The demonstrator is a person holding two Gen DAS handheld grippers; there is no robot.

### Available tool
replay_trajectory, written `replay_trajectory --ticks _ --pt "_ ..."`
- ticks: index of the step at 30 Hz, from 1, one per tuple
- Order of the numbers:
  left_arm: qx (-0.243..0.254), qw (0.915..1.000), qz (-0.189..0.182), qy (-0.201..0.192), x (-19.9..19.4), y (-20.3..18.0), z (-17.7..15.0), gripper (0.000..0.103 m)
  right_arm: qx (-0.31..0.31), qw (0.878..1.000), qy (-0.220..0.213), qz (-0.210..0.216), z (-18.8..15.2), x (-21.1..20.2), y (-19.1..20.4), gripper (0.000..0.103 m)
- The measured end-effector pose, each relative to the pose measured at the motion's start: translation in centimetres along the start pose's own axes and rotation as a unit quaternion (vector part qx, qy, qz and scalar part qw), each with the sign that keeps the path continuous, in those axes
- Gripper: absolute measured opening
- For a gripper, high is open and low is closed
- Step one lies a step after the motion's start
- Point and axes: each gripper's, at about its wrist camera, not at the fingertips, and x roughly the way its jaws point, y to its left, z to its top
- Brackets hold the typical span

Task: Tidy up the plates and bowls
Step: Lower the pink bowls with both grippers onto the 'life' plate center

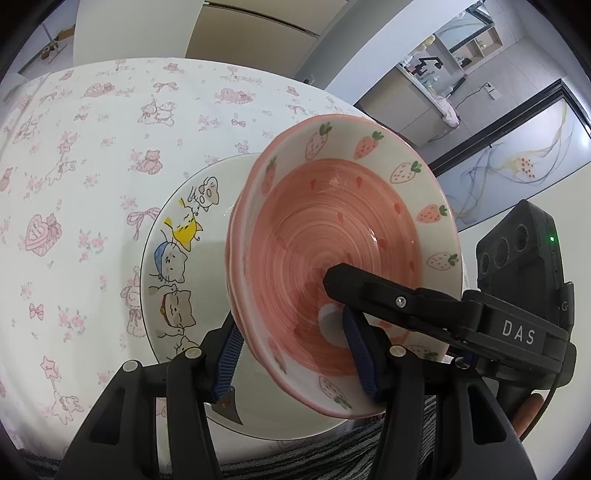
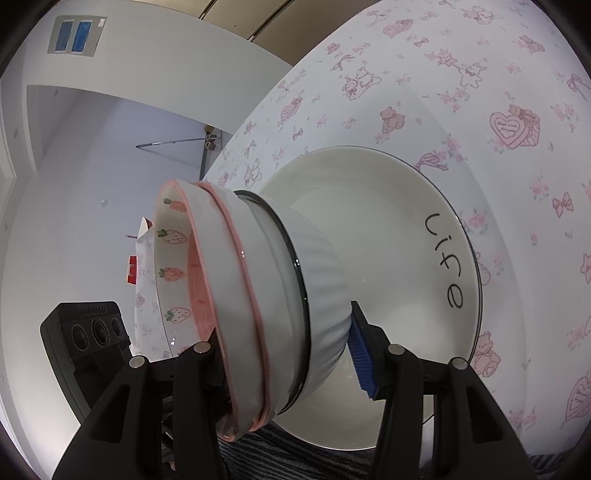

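A stack of bowls hangs tilted between both grippers: two pink strawberry bowls [image 1: 332, 229] nested in a white ribbed bowl [image 2: 317, 280] with a black rim. My left gripper [image 1: 295, 354] is shut on the stack's rim, one blue pad inside the top bowl and one outside. My right gripper [image 2: 284, 350] is shut on the opposite side, one finger inside the pink bowl and its blue pad on the ribbed wall; its black finger [image 1: 369, 291] shows in the left wrist view. Under the stack lies a white plate [image 1: 210, 273] [image 2: 406, 206] with cat drawings and the word "Life". Whether stack and plate touch is hidden.
The table wears a white cloth [image 1: 92, 147] printed with pink bears, bows and hearts. A grey striped fabric [image 1: 314, 458] lies at the near edge below the plate. Beyond the table are beige cabinets [image 1: 236, 33], a white wall and a doorway [image 2: 110, 147].
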Motion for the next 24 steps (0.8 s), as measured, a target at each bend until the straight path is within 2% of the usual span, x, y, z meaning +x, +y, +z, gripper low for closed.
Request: replay_trajectory --ticks 14,24 --pt "0.001 1.0 0.004 -0.003 0.12 0.51 -0.3 0.056 -0.004 1.0 0.0 -0.011 0.13 0.5 0.27 0.05" --pt "0.009 0.9999 0.006 -0.007 0.1 0.19 -0.75 0.056 -0.006 0.999 -0.003 -0.035 0.12 0.61 0.74 0.051"
